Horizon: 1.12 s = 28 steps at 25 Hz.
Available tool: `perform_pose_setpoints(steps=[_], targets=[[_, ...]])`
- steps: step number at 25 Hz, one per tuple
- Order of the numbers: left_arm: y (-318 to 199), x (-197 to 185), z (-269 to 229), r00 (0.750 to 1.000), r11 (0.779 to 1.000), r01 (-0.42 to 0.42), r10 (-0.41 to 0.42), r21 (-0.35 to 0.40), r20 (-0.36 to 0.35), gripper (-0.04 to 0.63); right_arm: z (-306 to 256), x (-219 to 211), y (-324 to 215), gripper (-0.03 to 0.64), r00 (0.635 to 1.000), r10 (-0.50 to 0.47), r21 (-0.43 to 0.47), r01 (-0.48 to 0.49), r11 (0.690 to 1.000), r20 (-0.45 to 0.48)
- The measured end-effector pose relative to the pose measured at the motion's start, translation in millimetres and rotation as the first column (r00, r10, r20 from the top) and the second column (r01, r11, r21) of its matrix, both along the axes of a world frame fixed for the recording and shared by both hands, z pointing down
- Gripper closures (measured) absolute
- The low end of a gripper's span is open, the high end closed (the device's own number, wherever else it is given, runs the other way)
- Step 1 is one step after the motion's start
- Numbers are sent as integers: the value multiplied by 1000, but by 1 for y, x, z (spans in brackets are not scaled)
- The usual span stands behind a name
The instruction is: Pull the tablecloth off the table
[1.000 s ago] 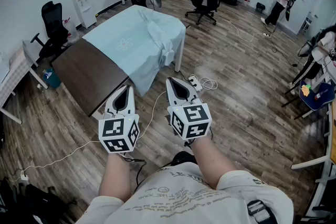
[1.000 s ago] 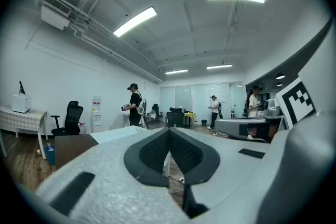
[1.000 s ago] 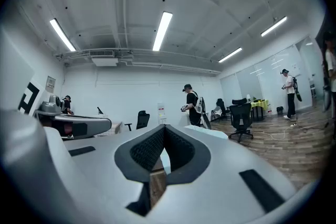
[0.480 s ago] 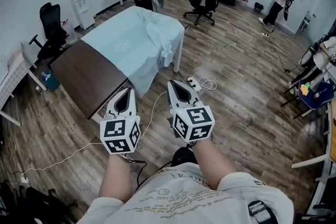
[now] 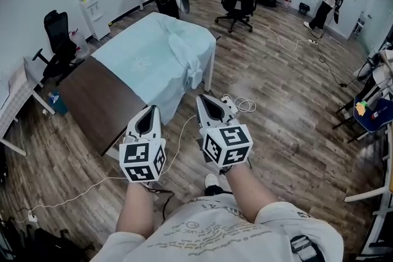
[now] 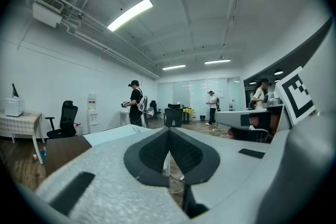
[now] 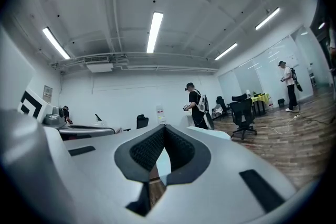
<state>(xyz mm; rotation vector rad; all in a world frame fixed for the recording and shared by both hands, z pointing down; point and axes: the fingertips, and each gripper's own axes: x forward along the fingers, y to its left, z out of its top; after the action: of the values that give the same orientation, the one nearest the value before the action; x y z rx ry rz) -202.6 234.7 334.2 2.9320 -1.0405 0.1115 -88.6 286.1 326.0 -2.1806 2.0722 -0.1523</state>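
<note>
1. Floor (image 5: 288,113): plenty of open room right of the fingers; a cable (image 5: 242,101) coils just ahead of the right pair.
2. Bench (image 5: 98,98): ahead-left of both pairs, long axis running away up-left, near end bare.
3. Tablecloth (image 5: 144,55): covers the far part (bunched along its right side), hanging edge dead ahead between the two pairs.
4. Left gripper (image 5: 150,110), right gripper (image 5: 203,99): fingers together, empty, not yet on cloth; left looks nearer.
</note>
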Motion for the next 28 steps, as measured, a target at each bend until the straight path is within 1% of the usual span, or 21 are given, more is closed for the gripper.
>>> perform_pose_setpoints(steps=[4, 7, 12, 17, 22, 28], targets=[[-20, 36, 0, 1000, 1000, 0, 0, 16, 14, 584, -1, 26, -22, 603, 999, -51, -3, 51, 999, 8], [-35, 61, -1, 1000, 1000, 10, -10, 18, 19, 584, -1, 51, -39, 603, 998, -62, -12, 62, 998, -13], [-54, 97, -3, 999, 999, 40, -40, 13, 15, 584, -2, 91, -62, 603, 996, -89, -16, 89, 996, -17], [-76, 120, -1, 997, 997, 81, -80, -13, 13, 584, -5, 115, -81, 603, 992, -121, -18, 121, 992, -33], [-85, 141, 2, 995, 995, 99, -99, -13, 11, 584, 2, 139, -90, 603, 991, -132, -37, 131, 991, -34], [-102, 151, 7, 994, 994, 112, -112, -16, 10, 584, 5, 149, -104, 603, 989, -143, -35, 142, 989, -33]])
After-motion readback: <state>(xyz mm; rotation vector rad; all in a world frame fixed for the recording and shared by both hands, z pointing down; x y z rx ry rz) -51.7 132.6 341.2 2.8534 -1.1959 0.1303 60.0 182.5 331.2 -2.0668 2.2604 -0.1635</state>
